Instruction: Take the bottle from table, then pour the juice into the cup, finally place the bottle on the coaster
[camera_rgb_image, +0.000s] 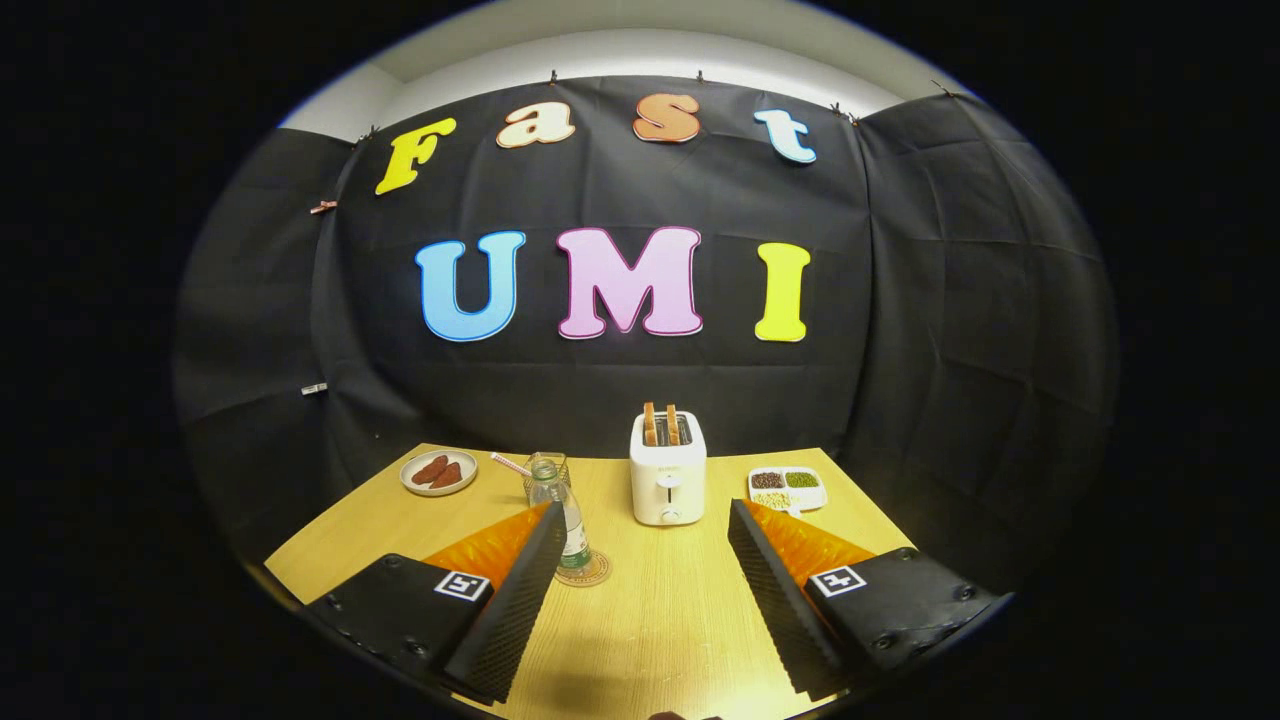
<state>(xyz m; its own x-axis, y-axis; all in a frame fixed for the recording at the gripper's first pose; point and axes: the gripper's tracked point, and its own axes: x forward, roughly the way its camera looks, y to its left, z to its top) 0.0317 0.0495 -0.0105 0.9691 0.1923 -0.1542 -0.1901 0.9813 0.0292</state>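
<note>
A clear bottle (563, 520) with a green label stands upright on a round coaster (590, 571), just beyond the tip of my left finger, which covers its lower left side. Right behind the bottle stands a clear glass cup (535, 470) with a striped straw (510, 464) in it. My gripper (645, 520) is open, its fingers wide apart with only bare table between them. Neither finger touches the bottle, as far as I can tell.
A white toaster (668, 478) with two toast slices stands at the middle back of the wooden table (650, 620). A plate of reddish sausages (438, 472) sits at the back left, and a white divided dish of beans (787, 488) at the back right.
</note>
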